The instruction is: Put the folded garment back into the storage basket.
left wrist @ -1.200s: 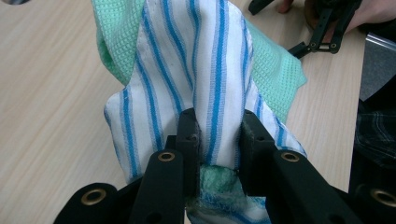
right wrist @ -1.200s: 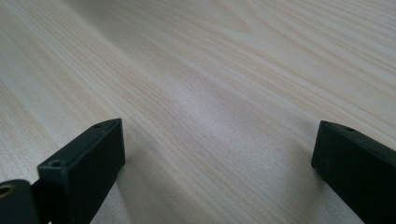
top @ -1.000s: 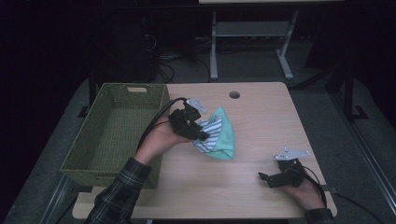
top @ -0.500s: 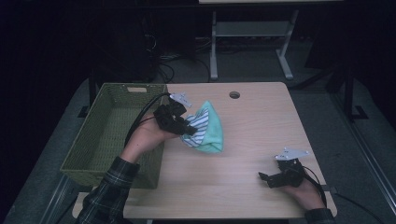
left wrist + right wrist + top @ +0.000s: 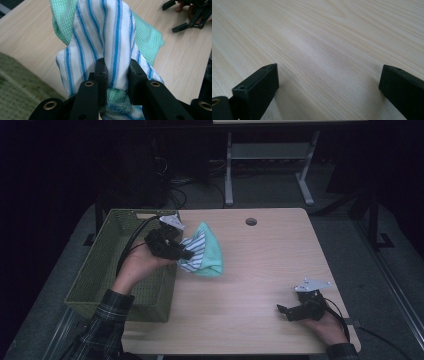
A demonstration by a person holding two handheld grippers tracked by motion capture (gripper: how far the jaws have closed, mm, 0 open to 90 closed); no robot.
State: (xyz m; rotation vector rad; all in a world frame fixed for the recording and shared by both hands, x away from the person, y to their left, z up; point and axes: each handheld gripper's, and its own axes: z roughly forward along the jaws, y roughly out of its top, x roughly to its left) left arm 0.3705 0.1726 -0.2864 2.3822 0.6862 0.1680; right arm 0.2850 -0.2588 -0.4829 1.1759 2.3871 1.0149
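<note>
1. Striped white-and-blue cloth bunched with a mint-green waffle-weave cloth (image 5: 110, 42) is clamped between the jaws of the left gripper (image 5: 186, 254), hanging off the wooden table (image 5: 260, 285) just beside the green woven basket (image 5: 100, 270).
2. Judgement: the step in hand is the carry to the basket. Keep the bundle above the rim so trailing corners do not snag.
3. Let go only once the whole bundle hangs over the basket's interior.
4. Right gripper (image 5: 283, 312) rests on the table, jaws spread, holding nothing; keep it parked.

Dim room; grey carpet floor (image 5: 380, 270). Light wood tabletop (image 5: 260, 270). White metal stand (image 5: 270, 155) behind, tangled cables (image 5: 180, 190) beside it.
</note>
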